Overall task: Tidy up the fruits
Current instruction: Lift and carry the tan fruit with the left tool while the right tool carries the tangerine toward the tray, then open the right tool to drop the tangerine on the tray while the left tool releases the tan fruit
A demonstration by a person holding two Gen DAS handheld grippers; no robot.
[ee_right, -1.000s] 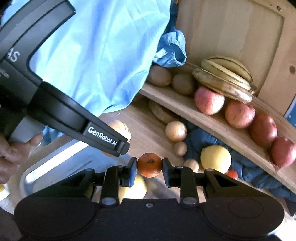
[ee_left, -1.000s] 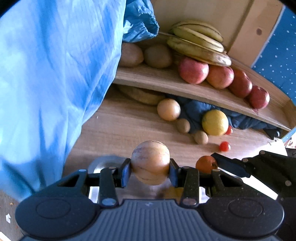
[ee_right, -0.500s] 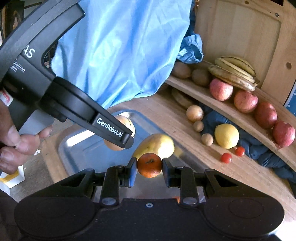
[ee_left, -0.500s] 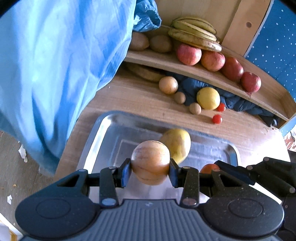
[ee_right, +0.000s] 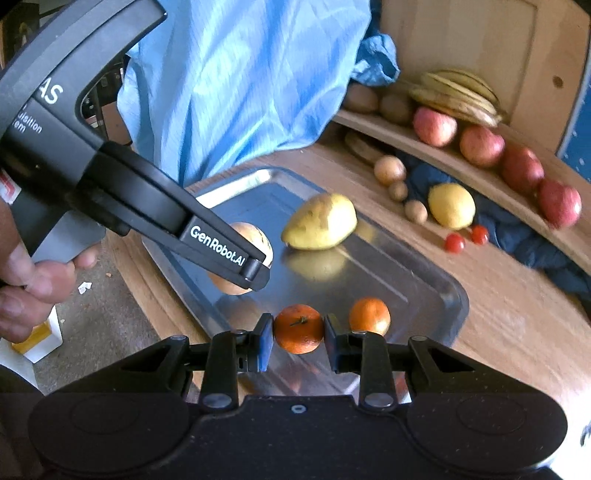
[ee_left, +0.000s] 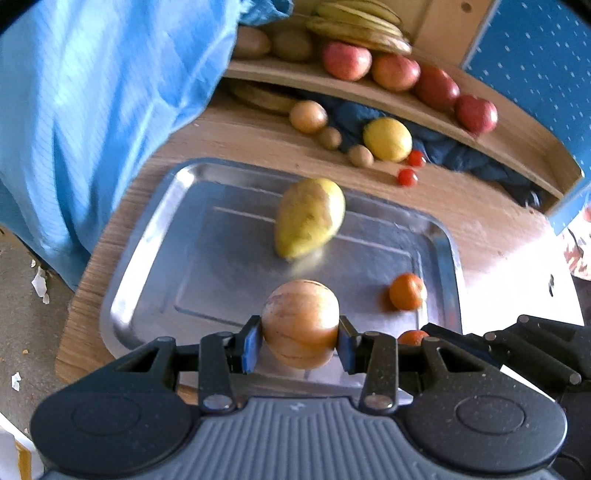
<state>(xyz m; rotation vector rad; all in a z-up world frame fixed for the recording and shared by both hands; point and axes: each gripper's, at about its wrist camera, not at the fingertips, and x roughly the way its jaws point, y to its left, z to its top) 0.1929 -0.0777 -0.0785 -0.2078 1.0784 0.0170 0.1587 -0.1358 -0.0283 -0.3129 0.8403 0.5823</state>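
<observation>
L gripper (ee_left: 301, 341): jaws closed on a round tan fruit (ee_left: 300, 325), held above near end of metal tray (ee_left: 147, 236). R gripper (ee_right: 298, 338): jaws clamped on a small orange (ee_right: 298, 328), over near right part of tray. On tray: yellow-green mango (ee_left: 310, 218) around centre, lying on its side; second orange (ee_left: 406, 291) near right rim, just beside the held one in R view. Tray sits on wood table (ee_left: 491, 229). Beyond tray on table: lemon (ee_left: 387, 139), two cherry tomatoes (ee_left: 407, 177), several small tan round fruits. Curved shelf (ee_left: 406, 99) behind: red apples (ee_left: 436, 86), bananas (ee_left: 358, 22). Blue cloth (ee_left: 92, 110) hangs at left. Hand (ee_right: 26, 280) grips L tool handle.
</observation>
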